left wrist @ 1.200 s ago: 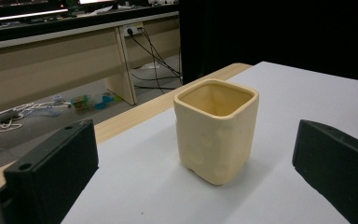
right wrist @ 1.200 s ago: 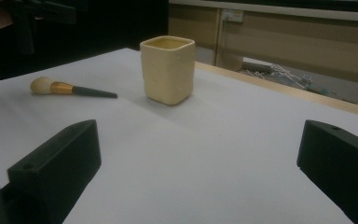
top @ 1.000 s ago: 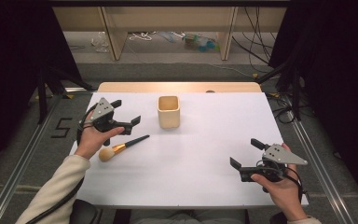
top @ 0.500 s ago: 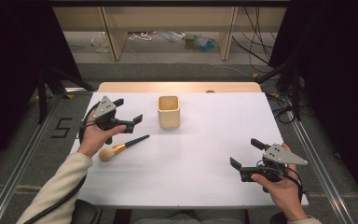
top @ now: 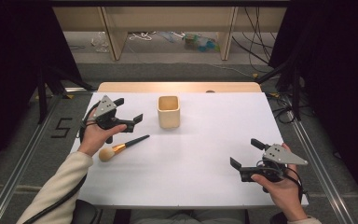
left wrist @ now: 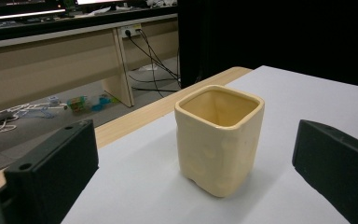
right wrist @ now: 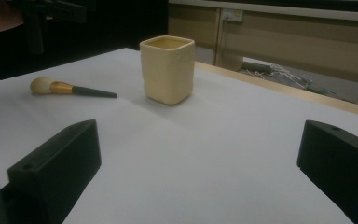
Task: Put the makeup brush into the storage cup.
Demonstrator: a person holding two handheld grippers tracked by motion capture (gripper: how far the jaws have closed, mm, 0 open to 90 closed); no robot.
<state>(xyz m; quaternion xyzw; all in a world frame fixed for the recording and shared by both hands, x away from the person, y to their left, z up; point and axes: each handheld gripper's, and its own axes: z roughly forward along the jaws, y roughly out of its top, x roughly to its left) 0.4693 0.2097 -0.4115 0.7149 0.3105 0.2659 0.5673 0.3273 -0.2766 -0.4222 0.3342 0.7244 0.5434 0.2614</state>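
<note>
Left gripper [top: 128, 109]: held above the white table [top: 205, 158] at its left side, jaws spread wide with nothing between them. They point toward the cup [top: 168, 111]. In the left gripper view the cup [left wrist: 218, 137] stands upright ahead of the jaws, framed in the gap between them but well clear of both; its square mouth is open and the inside looks bare as far as can be seen.

Right gripper [top: 245, 153]: held low over the near right part of the table, jaws also wide apart, holding nothing. In the right gripper view the cup [right wrist: 167, 69] stands well ahead of the jaws, left of centre, and the brush [right wrist: 70, 88] lies farther left on the table.

Brush [top: 121, 146]: flat on the table, just below and near the left hand [top: 95, 137], not touched by the jaws. Pale bristle head toward the person, dark handle angled toward the cup. Brush and cup are apart.
</note>
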